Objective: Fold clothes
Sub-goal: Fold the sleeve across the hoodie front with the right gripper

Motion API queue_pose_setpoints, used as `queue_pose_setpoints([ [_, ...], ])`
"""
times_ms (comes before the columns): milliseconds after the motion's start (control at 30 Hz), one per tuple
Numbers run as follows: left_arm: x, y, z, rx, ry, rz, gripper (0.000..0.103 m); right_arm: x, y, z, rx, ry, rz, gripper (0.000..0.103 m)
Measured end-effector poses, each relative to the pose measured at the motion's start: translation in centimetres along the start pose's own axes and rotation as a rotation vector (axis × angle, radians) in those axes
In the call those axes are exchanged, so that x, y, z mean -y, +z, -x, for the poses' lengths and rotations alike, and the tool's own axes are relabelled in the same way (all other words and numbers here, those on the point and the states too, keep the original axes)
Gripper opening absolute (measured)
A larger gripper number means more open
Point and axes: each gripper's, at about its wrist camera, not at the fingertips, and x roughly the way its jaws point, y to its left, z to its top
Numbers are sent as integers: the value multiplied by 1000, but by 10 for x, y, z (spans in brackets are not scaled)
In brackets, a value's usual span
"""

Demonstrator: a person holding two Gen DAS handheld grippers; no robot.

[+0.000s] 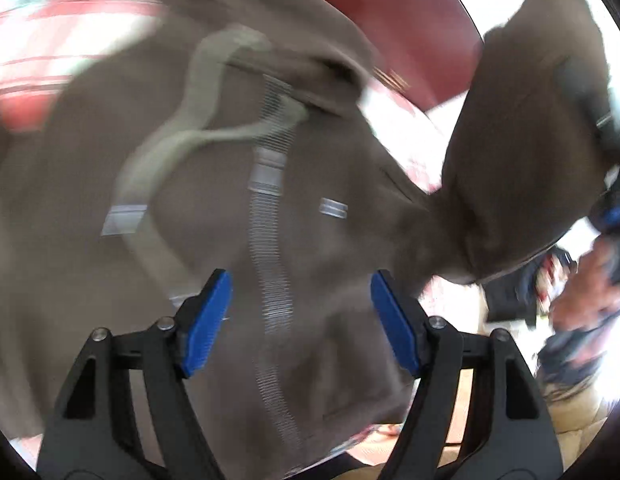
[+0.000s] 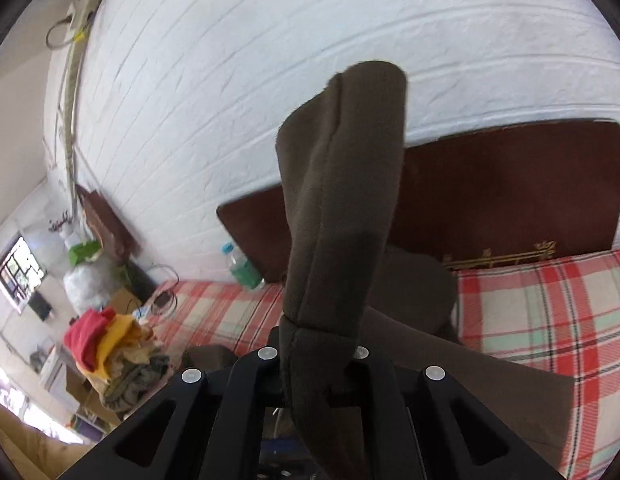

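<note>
left gripper (image 1: 301,320) spread wide, blue pads (image 1: 208,322) well apart, gripping nothing, aimed down at the front of a brown zip-up hoodie (image 1: 238,208). right gripper (image 2: 317,364) closed tight on a bunched fold of the same hoodie (image 2: 341,208), the cloth rising upright out of the jaws and flopping over at its top.

hoodie partly lifted, partly draped over the bed (image 2: 549,312) with its red plaid sheet, close to the headboard (image 2: 509,184). in the left wrist view: metal zipper (image 1: 270,264) running up the middle of the front, pale drawstring (image 1: 198,92) looping loose near the collar, one end hauled up toward the far right of the frame. much of that view blurred by motion.

judged soft, thick and fleecy: limp, no stiffness, moderately heavy for a garment, likely to sag and swing when held from one point. not slippery, not fragile. best taken at a seam or hem, such as a shoulder or the bottom edge, pinching both layers, clear of the zipper teeth and the drawstring, which could snag or slide out of the pads.

off the bed's left edge: a pile of red and yellow clothes (image 2: 106,344); a plastic bottle (image 2: 242,266) by the headboard's left corner.
</note>
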Motion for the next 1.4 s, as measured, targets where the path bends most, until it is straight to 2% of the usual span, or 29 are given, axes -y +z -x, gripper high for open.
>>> queue_pose_setpoints([
  [133,-65,-10,54,63,79,101,73,-34,-46,-90,-151,9,81,6],
  [267,-93,-15,62,67,102,154,73,-58,-99,-155,-301,1,131,8],
  [500,-124,-24,56,56,120,213,73,-92,-135,-180,-388,22,223,10],
  [533,-125,-24,55,53,115,216,73,-97,-140,-184,-400,26,236,12],
  [600,-127,-23,52,45,113,212,73,-103,-151,-193,-450,37,244,24],
  [667,-131,-22,53,39,112,211,73,-102,-151,-196,-515,31,241,34],
  [733,-136,-22,56,36,109,211,73,-103,-151,-191,-527,49,248,41],
  [800,-141,-22,61,41,112,213,73,-102,-147,-179,-521,64,244,57],
  [833,-143,-22,63,44,109,214,73,-100,-145,-171,-520,72,238,62],
  [933,-146,-17,69,53,67,220,73,-86,-136,-142,-480,66,225,64],
  [1033,-148,-12,75,62,25,225,73,-67,-133,-125,-476,16,204,64],
  [1133,-146,-5,79,66,-23,214,74,-38,-126,-120,-460,-81,177,64],
  [1200,-140,2,81,65,-59,193,80,-16,-116,-125,-466,-153,171,65],
  [1267,-132,8,79,55,-81,156,83,-3,-109,-131,-480,-183,208,68],
  [1333,-124,13,72,35,-91,115,84,1,-104,-150,-541,-184,290,71],
  [1400,-119,15,55,-20,-78,90,84,-2,-100,-167,-602,-132,365,73],
])
